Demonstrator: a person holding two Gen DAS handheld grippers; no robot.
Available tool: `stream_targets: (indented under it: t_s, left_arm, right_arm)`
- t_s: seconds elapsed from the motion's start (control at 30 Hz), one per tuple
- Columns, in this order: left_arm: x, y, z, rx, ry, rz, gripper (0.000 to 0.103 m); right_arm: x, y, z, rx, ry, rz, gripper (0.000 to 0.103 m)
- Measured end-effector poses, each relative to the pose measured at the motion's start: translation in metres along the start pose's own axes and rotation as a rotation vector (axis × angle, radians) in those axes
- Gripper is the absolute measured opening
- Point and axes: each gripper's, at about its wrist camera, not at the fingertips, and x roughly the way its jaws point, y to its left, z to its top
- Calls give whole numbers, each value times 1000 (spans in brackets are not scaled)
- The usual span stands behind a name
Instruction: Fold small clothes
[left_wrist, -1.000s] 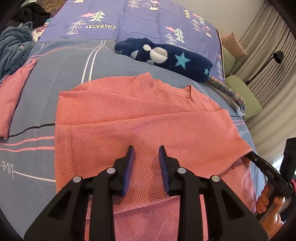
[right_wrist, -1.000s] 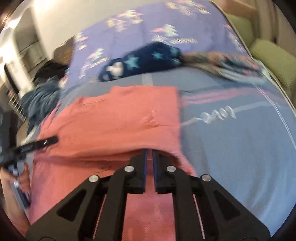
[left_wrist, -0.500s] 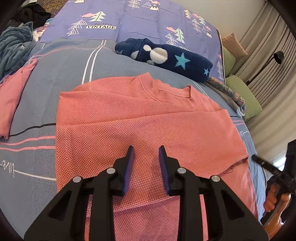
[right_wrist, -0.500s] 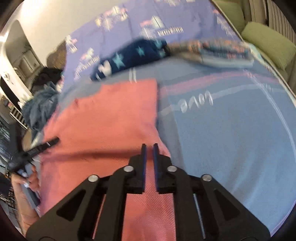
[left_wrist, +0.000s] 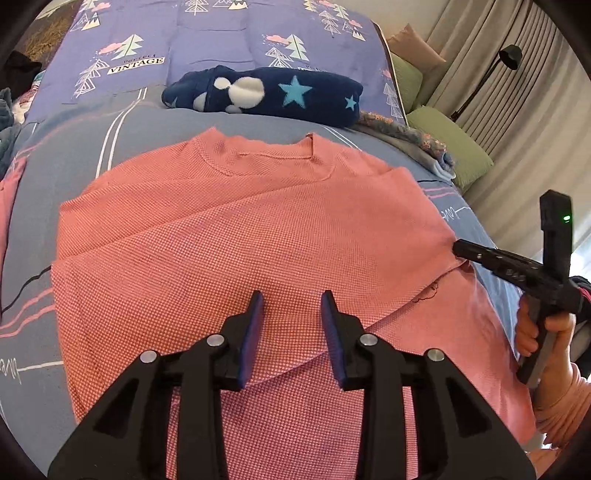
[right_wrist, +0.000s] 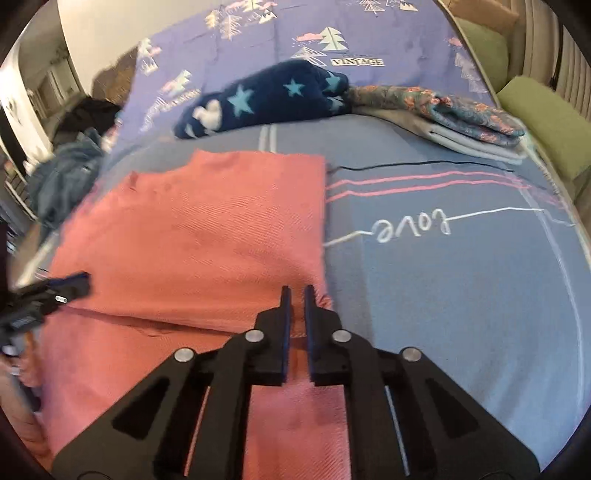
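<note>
A salmon-pink knit shirt lies flat on the bed, neck away from me, with a folded layer whose edge runs across its lower part. My left gripper hovers over the middle of the shirt. Its jaws are opening and nothing is between them. My right gripper is at the shirt's right edge. Its jaws are closing to a narrow slit and I see no cloth pinched in it. In the left wrist view the right gripper's tip touches the corner of the fold. A hand holds that gripper.
A navy fleece bundle with stars lies beyond the shirt's neck. Folded patterned and grey clothes sit at the back right. Crumpled blue clothes are at the left edge. Green cushions line the right side. The blue bed sheet spreads to the right.
The left jaws have spread a little and the hand has shifted, so the shirt sits more centred. The right gripper drew away from the fold's right corner, then came back to it.
</note>
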Motion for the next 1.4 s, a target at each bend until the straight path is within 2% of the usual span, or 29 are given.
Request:
stream_targets:
  t_s: [0.07,0.17,0.2,0.23,0.27,0.3,0.37,0.4,0.43,0.5,0.57,0.63,0.67,0.7,0.8,0.87,0.93,1.03,1.13,1.23,1.3,1.4]
  left_arm:
    - [-6,-2,1,-6,-11,-20,34]
    - [-14,-12,0,21,-43,-119,36]
    - [-12,-13,0,36,-37,-115,37]
    - [-4,-17,-3,68,-3,-76,37]
    - [3,-19,-4,83,22,-55,37]
    - [10,-21,-8,116,34,-40,37]
    - [10,-24,-10,156,23,-32,38]
    - [7,-24,-9,151,22,-32,38]
    - [6,-23,-9,143,23,-32,38]
    - [-1,-20,-6,125,13,-16,38]
    - [-17,-10,0,76,-52,23,39]
    - [-32,6,4,3,-124,62,49]
    - [-38,16,5,-36,-153,90,49]
    - [-43,26,5,-77,-173,120,49]
    - [-46,47,5,-155,-173,197,49]
    - [-39,57,7,-190,-144,301,51]
    - [-37,70,5,-242,-121,325,51]
    - [-49,87,1,-327,-127,282,51]
    - [-72,87,-17,-363,-164,214,53]
    - [-81,83,-52,-383,-142,160,53]
    - [-83,79,-85,-404,-91,121,53]
    - [-104,56,-128,-370,-115,77,53]
  right_arm:
    - [1,2,14,-19,-32,1,10]
    - [17,-2,41,-30,-68,52,12]
    - [29,-4,49,-27,-51,60,12]
    - [39,-5,52,-38,-22,44,15]
    - [59,-7,56,-55,33,-12,18]
    - [69,-11,55,-41,39,-15,22]
    - [64,-14,56,-22,18,10,23]
    - [58,-16,56,-11,7,20,28]
    - [51,-20,55,8,-7,33,38]
    - [37,-37,54,59,-37,54,52]
    - [26,-52,48,94,-28,105,52]
    - [18,-61,34,109,10,171,52]
    - [15,-62,25,93,35,200,52]
    - [13,-60,17,73,48,204,47]
    - [8,-54,-17,-11,61,159,36]
    - [0,-50,-26,-58,40,130,35]
    - [-9,-50,-29,-38,43,127,35]
    - [-22,-59,-35,9,55,171,37]
    - [-38,-68,-53,39,65,202,40]
    - [-56,-74,-79,44,63,211,40]
    - [-66,-77,-94,61,62,226,41]
    - [-80,-77,-115,73,62,274,41]
